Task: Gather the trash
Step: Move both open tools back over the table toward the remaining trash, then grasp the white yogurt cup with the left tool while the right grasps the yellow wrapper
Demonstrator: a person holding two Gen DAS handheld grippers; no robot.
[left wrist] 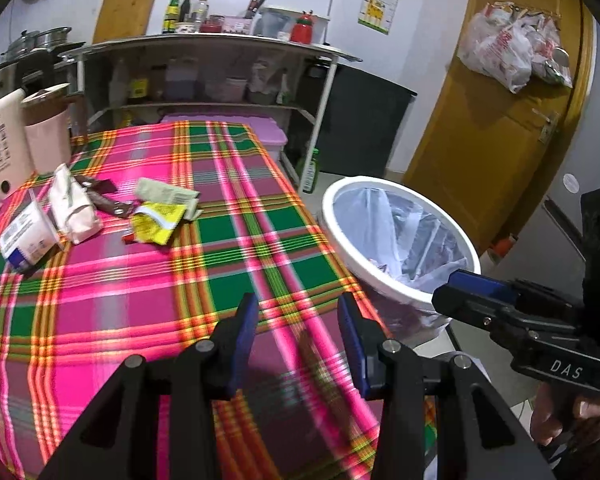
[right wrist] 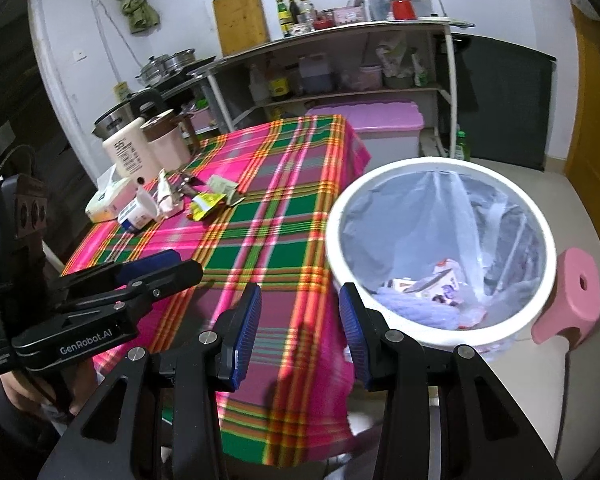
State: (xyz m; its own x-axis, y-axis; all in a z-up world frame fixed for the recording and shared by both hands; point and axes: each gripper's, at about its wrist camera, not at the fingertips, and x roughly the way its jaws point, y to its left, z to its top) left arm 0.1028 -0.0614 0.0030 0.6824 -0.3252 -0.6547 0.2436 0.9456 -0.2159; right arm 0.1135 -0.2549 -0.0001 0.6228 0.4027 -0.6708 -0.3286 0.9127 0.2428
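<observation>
Trash lies in a heap at the far left of the plaid-clothed table (left wrist: 228,248): a yellow wrapper (left wrist: 156,222), a pale green wrapper (left wrist: 164,192), a white crumpled bag (left wrist: 74,210), a brown wrapper (left wrist: 108,200) and a small white carton (left wrist: 26,236). The heap also shows in the right wrist view (right wrist: 204,204). A white bin (right wrist: 440,248) with a clear liner stands right of the table and holds several pieces of trash (right wrist: 428,288). My left gripper (left wrist: 298,312) is open and empty over the table's near part. My right gripper (right wrist: 300,304) is open and empty at the table's near right edge, beside the bin.
A white bottle (left wrist: 2,136), a pink cup (left wrist: 48,128) and a tissue box (right wrist: 108,200) stand behind the heap. A shelf unit (left wrist: 204,76) with bottles lines the far wall. A pink lidded box (right wrist: 380,120), a pink stool (right wrist: 568,304) and a yellow door (left wrist: 500,120) surround the bin.
</observation>
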